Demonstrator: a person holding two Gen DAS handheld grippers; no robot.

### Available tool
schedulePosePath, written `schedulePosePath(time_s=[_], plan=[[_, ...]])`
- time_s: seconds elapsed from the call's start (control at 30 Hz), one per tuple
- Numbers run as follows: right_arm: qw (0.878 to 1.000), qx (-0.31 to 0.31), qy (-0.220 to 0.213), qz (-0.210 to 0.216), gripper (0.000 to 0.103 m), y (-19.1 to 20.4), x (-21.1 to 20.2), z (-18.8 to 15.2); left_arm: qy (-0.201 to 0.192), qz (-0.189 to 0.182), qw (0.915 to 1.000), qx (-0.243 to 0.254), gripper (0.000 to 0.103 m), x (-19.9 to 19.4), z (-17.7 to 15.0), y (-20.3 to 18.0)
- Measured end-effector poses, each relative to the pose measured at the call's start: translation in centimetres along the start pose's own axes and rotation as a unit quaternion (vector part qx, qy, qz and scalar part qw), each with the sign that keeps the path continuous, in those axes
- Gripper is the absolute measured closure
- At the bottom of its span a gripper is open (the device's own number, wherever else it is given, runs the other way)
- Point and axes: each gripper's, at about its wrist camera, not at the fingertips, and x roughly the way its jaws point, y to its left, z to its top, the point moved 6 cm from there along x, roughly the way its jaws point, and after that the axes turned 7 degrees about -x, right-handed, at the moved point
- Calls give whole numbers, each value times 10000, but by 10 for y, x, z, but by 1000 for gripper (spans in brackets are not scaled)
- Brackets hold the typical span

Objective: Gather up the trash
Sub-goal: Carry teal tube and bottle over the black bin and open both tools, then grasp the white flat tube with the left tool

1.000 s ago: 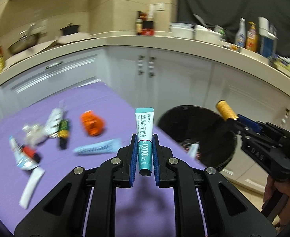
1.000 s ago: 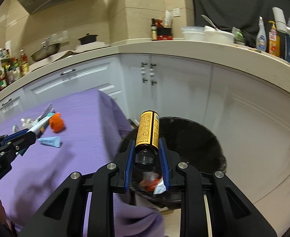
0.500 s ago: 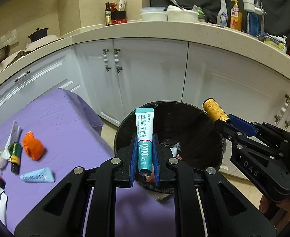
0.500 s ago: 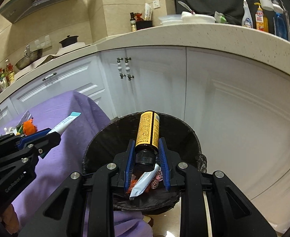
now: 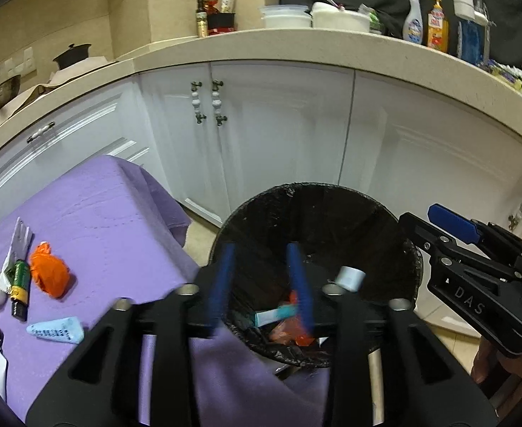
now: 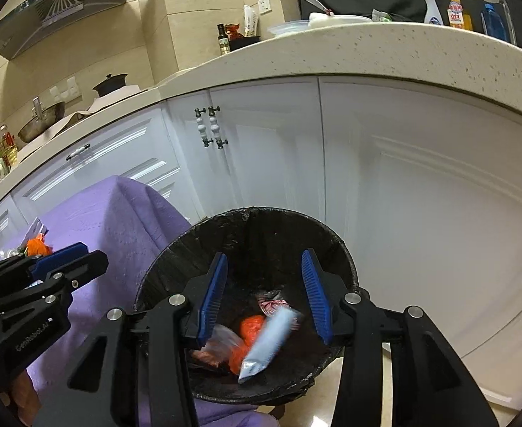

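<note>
Trash bin (image 6: pixel 335 249), black-lined, stands on the floor beside the purple-covered worktop (image 5: pixel 111 220). Left claw (image 5: pixel 261 277) and right claw (image 6: pixel 264 291) both hang above it, jaws spread wide, gripping nothing. A pale tube (image 6: pixel 268 345) lies inside among orange wrappers (image 6: pixel 250 327). More litter remains on the worktop, including an orange wad (image 5: pixel 49 274).

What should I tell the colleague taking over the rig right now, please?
Left tongs: open, empty, over the black bin.
Right tongs: open, empty, over the same bin.
A pale tube is in the bin with orange wrappers.
Left on the purple cloth: orange wrapper, green battery, light-blue tube, foil scrap, small bits at the edge.
</note>
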Motion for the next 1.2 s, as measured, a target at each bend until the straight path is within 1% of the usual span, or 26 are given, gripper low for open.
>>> schedulePosePath(time_s=[0.03, 0.13, 0.23, 0.47, 0.7, 0.87, 0.97, 1.03, 1.1, 1.2], plan=[[10000, -17, -13, 32, 59, 3, -1, 1, -47, 13, 10000, -57, 52, -4, 0, 4], [9998, -87, -34, 147, 59, 13, -1, 4, -125, 86, 9998, -112, 52, -16, 0, 15], [9991, -245, -47, 334, 59, 33, -1, 7, -146, 198, 9995, -209, 52, -27, -4, 30], [9951, -557, -39, 816, 59, 84, 2, 12, -222, 703, 9950, -666, 50, -63, -20, 93], [9871, -930, -17, 1304, 59, 145, 2, 17, -292, 1423, 9823, -1181, 44, -103, -45, 170], [9813, -1139, 10, 1550, 59, 184, -1, 17, -167, 1822, 9724, -1450, 44, -124, -70, 219], [9787, -1221, 59, 1646, 59, 201, -2, 14, -48, 1985, 9671, -1591, 44, -133, -89, 241], [9775, -1261, 93, 1689, 59, 211, -4, 11, 20, 2028, 9646, -1683, 44, -137, -99, 252], [9760, -1316, 142, 1729, 59, 221, -5, 7, 120, 2034, 9626, -1788, 44, -138, -107, 263], [9745, -1377, 204, 1758, 58, 229, -7, 1, 202, 1974, 9620, -1875, 44, -139, -114, 271]])
